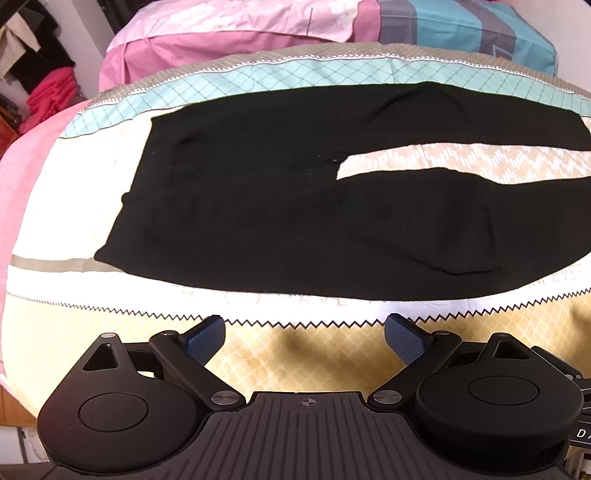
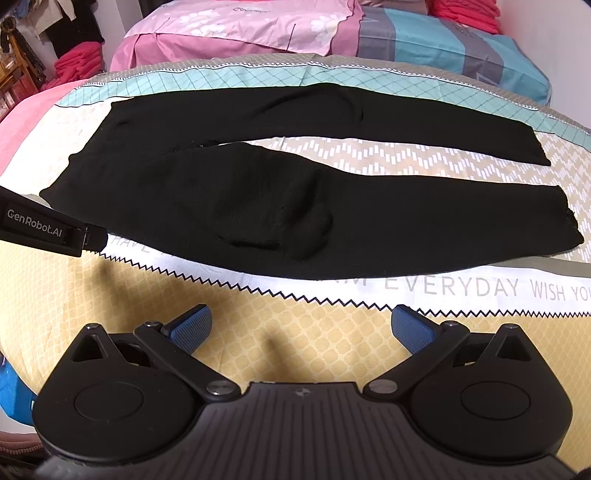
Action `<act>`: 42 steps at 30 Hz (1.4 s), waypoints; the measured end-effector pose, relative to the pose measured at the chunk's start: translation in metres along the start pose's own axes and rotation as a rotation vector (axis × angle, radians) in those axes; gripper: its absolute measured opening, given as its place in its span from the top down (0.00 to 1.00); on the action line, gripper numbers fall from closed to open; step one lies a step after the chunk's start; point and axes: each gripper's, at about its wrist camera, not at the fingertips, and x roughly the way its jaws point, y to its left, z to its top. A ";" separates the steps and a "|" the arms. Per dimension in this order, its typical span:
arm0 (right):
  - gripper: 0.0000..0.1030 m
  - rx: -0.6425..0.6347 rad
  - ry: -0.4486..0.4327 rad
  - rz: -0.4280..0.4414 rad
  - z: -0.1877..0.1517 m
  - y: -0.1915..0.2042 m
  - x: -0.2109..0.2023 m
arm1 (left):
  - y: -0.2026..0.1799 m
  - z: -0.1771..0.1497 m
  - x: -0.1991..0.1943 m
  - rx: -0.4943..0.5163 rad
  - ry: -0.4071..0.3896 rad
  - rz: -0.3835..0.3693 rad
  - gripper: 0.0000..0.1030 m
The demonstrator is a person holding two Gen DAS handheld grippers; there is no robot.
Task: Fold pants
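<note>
Patterned bed cover (image 1: 110,317) fills the left wrist view, where the black pants (image 1: 258,206) lie flat with legs apart, and the left tongs (image 1: 304,339) are wide open, holding nothing, just before the pants. From the right wrist view, the right tongs (image 2: 302,328) are also open and empty above the cover, near the lower leg of the pants, with the pillows (image 2: 332,29) behind.

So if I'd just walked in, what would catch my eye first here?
The black pants first, spread flat across the patterned bedspread, waistband to the left and the two legs running apart to the right. Then the open blue-padded right gripper in the foreground, short of the cloth, and the pink pillows at the back.
</note>
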 end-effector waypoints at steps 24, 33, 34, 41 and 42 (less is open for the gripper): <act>0.00 0.030 0.043 0.008 0.010 0.014 0.022 | 0.017 0.008 0.018 -0.005 0.031 0.020 0.00; 0.00 0.049 0.071 0.028 0.016 0.022 0.034 | 0.026 0.014 0.031 0.003 0.055 0.012 0.00; 0.00 0.053 0.074 0.030 0.017 0.022 0.035 | 0.027 0.015 0.032 0.004 0.058 0.011 0.00; 0.00 0.092 0.092 0.055 0.024 0.027 0.046 | 0.036 0.024 0.046 0.025 0.076 -0.002 0.00; 0.00 0.099 0.094 0.056 0.025 0.028 0.047 | 0.037 0.025 0.049 0.029 0.079 -0.006 0.00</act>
